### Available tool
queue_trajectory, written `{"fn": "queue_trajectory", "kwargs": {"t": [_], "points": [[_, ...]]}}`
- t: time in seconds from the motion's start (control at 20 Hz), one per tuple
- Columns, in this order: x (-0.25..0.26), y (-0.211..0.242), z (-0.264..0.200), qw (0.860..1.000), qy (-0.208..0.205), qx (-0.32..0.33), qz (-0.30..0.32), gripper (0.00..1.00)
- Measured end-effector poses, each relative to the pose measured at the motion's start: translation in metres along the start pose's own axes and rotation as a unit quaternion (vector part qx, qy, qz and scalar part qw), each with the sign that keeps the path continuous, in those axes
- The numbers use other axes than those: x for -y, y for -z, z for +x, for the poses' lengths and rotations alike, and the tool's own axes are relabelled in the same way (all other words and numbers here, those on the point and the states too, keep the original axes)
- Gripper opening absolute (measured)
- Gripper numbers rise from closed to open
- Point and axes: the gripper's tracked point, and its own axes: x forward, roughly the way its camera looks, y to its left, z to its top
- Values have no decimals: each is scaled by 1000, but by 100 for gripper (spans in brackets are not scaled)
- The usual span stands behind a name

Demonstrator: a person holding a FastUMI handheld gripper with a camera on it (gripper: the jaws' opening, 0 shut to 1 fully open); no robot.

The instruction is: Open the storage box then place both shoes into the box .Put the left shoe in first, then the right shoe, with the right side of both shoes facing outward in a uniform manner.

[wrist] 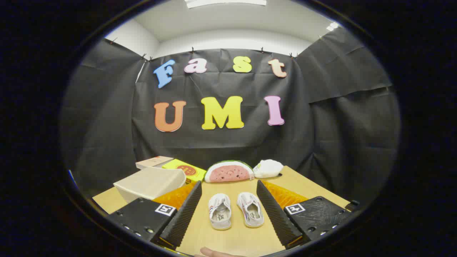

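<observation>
Two small white shoes lie side by side on the wooden table, heels toward me: the left shoe (219, 211) and the right shoe (250, 209). Both sit between the fingers of my gripper (229, 189), which is open and holds nothing. The fingers do not touch the shoes. A beige storage box (150, 184) with its lid shut stands beyond the left finger, to the left of the shoes.
A watermelon-slice plush (229, 172) and a white plush (268, 168) lie at the table's back. A yellow box (185, 169) and a pale flat box (154, 161) sit behind the storage box. A fingertip (210, 252) shows at the near table edge.
</observation>
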Motion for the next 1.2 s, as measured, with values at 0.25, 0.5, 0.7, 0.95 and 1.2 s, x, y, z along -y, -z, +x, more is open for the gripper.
{"fn": "queue_trajectory", "kwargs": {"t": [0.25, 0.5, 0.7, 0.95, 1.2], "points": [[-2, -2, 1, 1000, -6, -1, -8, 95], [4, -5, 1, 1000, -4, -9, 12, 95], [10, -6, 9, 1000, 2, -10, 7, 95], [-9, 0, 42, 998, -42, -42, 30, 95], [-51, 10, 98, 987, -112, -104, 55, 96]]}}
